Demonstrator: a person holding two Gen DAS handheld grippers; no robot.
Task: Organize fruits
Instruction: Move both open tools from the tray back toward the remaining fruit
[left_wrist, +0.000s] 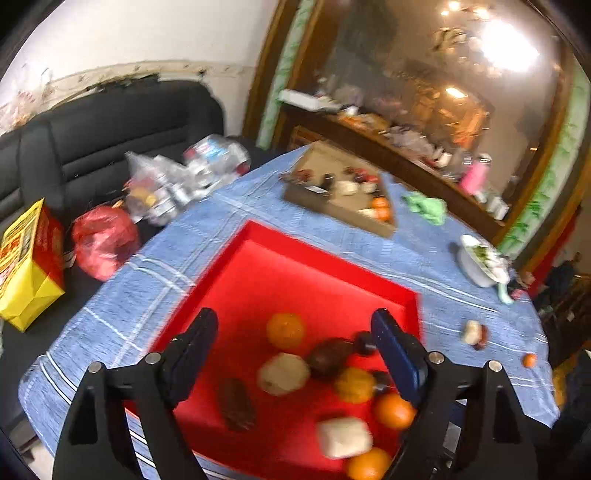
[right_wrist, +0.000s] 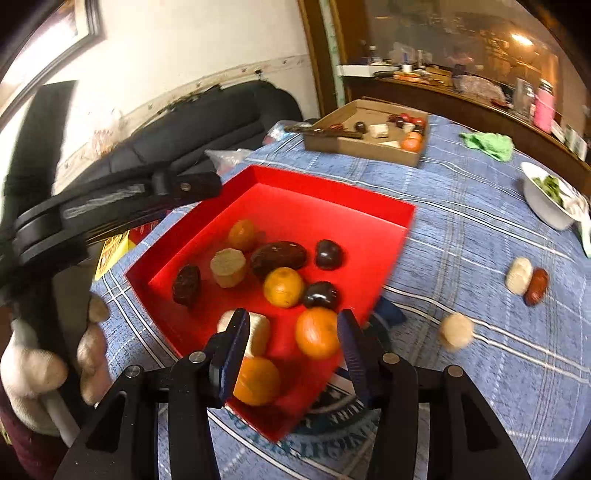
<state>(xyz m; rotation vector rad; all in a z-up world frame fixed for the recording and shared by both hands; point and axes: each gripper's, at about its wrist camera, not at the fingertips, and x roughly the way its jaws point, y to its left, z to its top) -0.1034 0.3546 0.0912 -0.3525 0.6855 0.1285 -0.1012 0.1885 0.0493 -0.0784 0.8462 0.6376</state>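
A red tray (left_wrist: 280, 266) lies on the blue checked tablecloth and holds several fruits: oranges (left_wrist: 285, 330), dark brown fruits (left_wrist: 328, 358) and pale cut pieces (left_wrist: 283, 373). My left gripper (left_wrist: 295, 325) hangs wide open above the tray with nothing gripped. In the right wrist view my right gripper (right_wrist: 292, 319) stands open over the red tray's (right_wrist: 314, 206) near corner. A blurred orange (right_wrist: 317, 332) lies between its fingers, and the left pad is clear of it. Another orange (right_wrist: 256, 380) and a pale piece (right_wrist: 258, 332) lie by its left finger.
Loose on the cloth at the right lie a pale piece (right_wrist: 519, 275), a red date (right_wrist: 537, 286) and a pale ball (right_wrist: 456, 330). Behind stand a cardboard box (right_wrist: 365, 149) of more fruit, a white bowl (right_wrist: 546, 210) and a green rag (right_wrist: 487, 144). A gloved hand (right_wrist: 29, 365) shows at the left.
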